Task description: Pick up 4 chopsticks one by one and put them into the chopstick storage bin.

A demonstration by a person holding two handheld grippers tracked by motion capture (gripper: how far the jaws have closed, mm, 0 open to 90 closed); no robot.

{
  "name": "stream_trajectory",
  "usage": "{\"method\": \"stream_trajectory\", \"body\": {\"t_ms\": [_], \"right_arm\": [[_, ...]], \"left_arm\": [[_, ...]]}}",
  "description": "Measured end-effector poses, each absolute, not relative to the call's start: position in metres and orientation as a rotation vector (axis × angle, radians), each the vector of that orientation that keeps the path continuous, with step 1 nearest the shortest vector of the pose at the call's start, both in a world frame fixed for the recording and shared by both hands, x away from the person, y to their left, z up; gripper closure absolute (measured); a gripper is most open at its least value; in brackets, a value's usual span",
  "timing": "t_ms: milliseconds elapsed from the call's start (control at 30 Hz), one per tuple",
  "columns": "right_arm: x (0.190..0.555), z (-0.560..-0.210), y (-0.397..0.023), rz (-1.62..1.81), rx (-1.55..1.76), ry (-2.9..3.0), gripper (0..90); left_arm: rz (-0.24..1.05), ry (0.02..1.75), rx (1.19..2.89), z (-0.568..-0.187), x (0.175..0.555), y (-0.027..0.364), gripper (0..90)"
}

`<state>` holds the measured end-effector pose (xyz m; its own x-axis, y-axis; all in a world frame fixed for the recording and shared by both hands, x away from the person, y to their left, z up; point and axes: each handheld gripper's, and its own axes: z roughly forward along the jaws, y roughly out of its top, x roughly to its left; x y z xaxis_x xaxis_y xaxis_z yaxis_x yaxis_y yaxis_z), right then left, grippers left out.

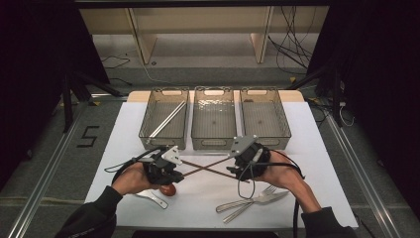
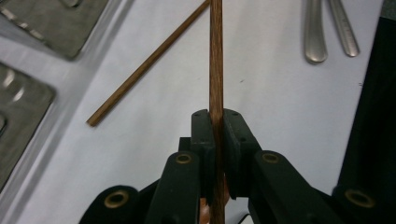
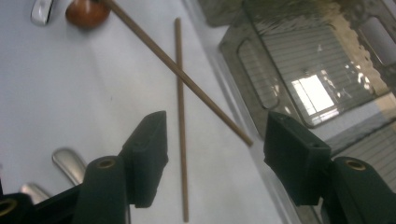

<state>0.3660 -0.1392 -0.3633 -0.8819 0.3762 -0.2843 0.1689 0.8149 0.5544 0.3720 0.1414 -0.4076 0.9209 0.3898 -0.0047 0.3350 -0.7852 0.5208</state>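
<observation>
Two brown wooden chopsticks cross on the white table [image 1: 208,191] between my grippers. My left gripper [image 1: 179,173] [image 2: 218,116] is shut on one chopstick [image 2: 215,70] [image 1: 218,161], which runs straight out from its jaws toward the right hand. The other chopstick [image 3: 180,116] [image 1: 198,166] [image 2: 140,70] lies flat on the table. My right gripper [image 1: 233,171] [image 3: 215,121] stands open above that chopstick's near end, and its pads touch nothing. In the right gripper view the held chopstick [image 3: 187,79] passes over the lying one.
Three clear bins stand in a row at the back: left [image 1: 168,90] with metal chopsticks [image 1: 167,119], middle [image 1: 214,90], right [image 1: 260,90]. A fork [image 1: 265,196] and spoon [image 1: 237,204] lie front right. A brown round piece [image 1: 167,190] [image 3: 86,11] and a metal utensil [image 1: 153,198] lie front left.
</observation>
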Motion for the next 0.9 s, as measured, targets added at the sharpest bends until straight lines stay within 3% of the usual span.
{"method": "stream_trajectory", "body": {"t_ms": [300, 900], "right_arm": [[0.367, -0.376, -0.162, 0.975, 0.747, 2.525, 29.6], [0.334, -0.400, -0.170, 1.199, 0.899, 2.440, 25.7]], "left_arm": [[0.190, 0.638, 2.482, -0.399, 0.380, 0.155, 83.4], [0.292, 0.817, 2.342, -0.374, 0.406, 0.178, 83.4]]}}
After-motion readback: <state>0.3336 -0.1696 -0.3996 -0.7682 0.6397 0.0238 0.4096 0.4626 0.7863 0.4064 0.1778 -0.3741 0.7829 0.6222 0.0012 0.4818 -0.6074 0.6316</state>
